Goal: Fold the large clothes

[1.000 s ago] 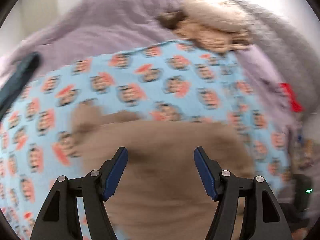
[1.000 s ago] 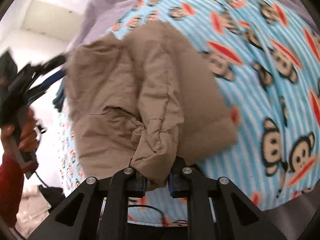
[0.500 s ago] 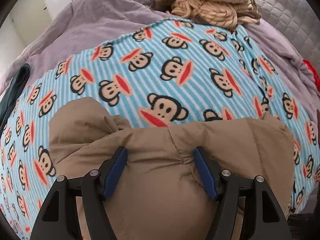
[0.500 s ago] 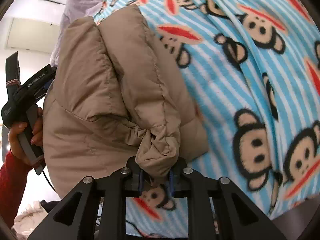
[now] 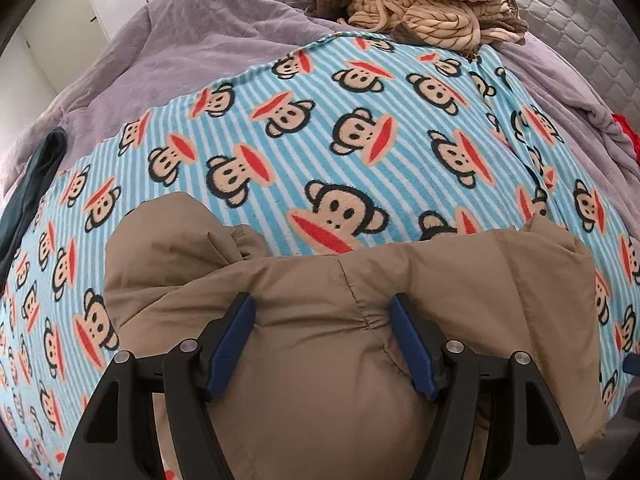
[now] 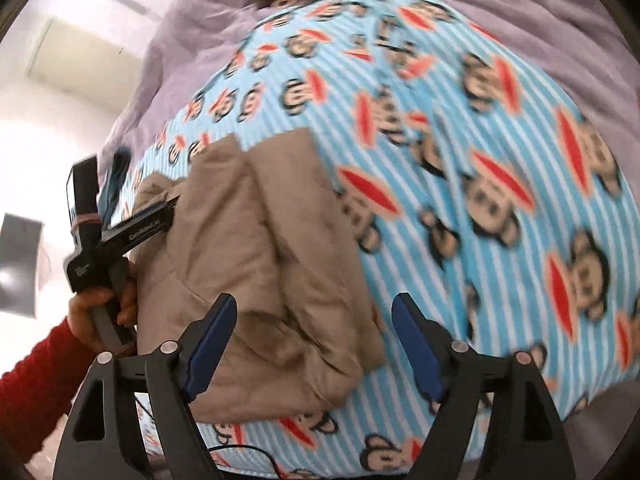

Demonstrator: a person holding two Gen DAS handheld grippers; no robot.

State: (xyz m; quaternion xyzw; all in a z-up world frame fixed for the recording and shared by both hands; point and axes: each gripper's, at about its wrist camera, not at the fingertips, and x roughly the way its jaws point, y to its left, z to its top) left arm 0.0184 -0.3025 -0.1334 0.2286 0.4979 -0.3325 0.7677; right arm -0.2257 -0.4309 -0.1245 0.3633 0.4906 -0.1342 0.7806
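Under both grippers: tan puffer jacket (image 5: 320, 360) folded, lying on monkey-print blanket (image 5: 360, 128) on bed. Left gripper (image 5: 322, 344) jaws apart, straddling jacket fabric, grip unclear. Right gripper (image 6: 314, 344) jaws opening, jacket corner between them, pads clear of it. Beyond blanket: lilac duvet (image 5: 208, 40), then knitwear pile (image 5: 432, 4).
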